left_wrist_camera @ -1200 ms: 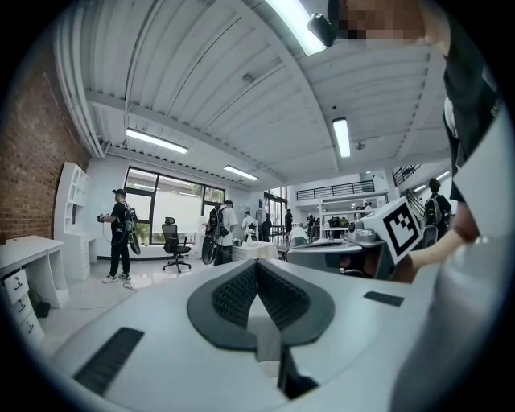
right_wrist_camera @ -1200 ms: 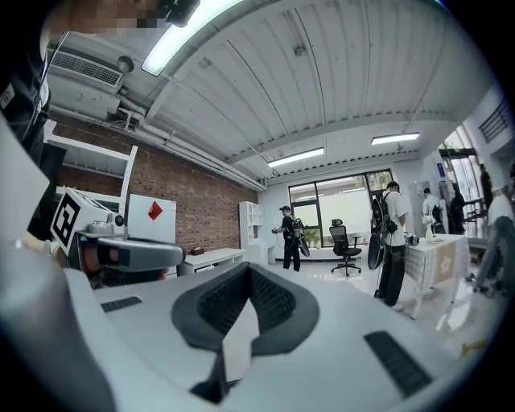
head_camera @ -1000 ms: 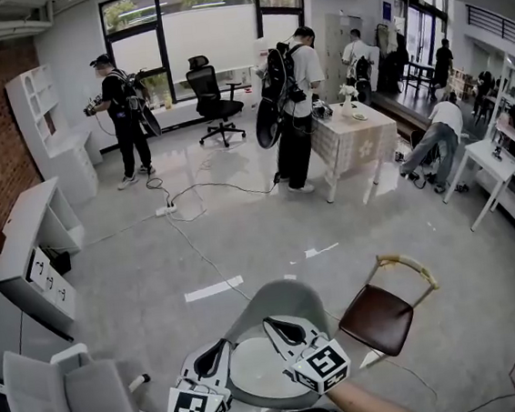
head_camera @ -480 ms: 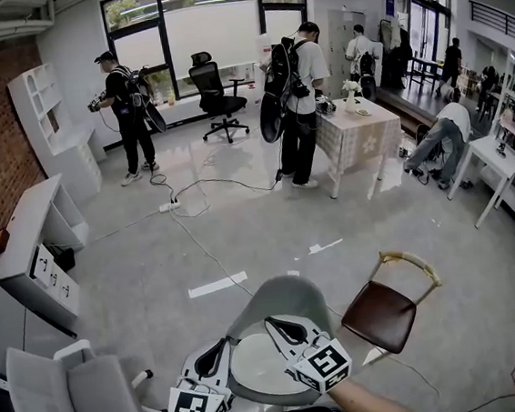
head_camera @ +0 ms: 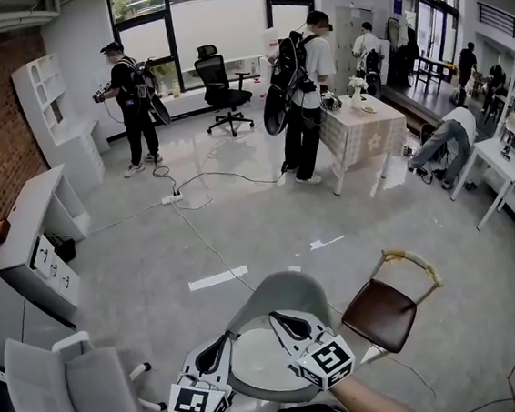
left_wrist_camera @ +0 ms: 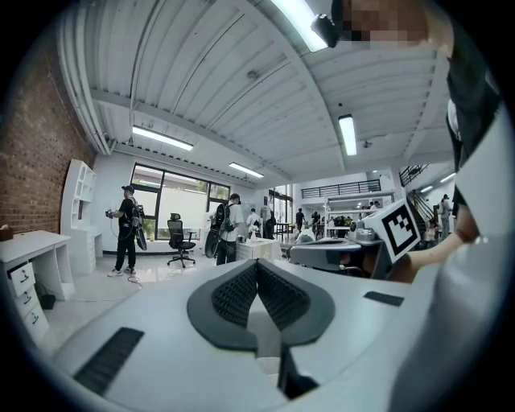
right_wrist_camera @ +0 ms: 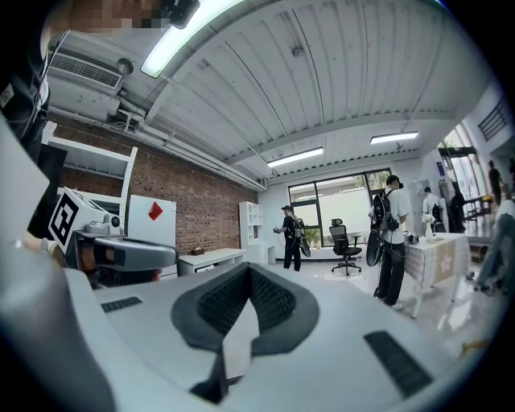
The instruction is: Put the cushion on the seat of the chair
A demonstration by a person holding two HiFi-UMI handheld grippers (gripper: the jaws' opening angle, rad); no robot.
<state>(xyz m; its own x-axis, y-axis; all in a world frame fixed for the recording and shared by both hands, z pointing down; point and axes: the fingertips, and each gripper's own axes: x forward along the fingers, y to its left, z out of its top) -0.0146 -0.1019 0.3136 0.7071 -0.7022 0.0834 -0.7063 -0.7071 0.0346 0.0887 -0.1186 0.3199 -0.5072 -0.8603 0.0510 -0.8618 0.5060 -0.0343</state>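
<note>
As left gripper (head_camera: 224,343) and right gripper (head_camera: 277,317) hover pressed together, empty, cushion (head_camera: 261,368) lies below between them on chair (head_camera: 283,293).

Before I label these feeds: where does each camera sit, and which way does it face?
Head view: on the head, steeply down onto the grey chair; left gripper, right gripper, forearm show.
Left gripper view: on that gripper, level along its shut jaws.
Right gripper view: the same on its gripper.
Shared: both face the black office chair.

Round-backed chair (head_camera: 281,300) stands between armchair (head_camera: 84,388) and padded chair (head_camera: 379,314).
</note>
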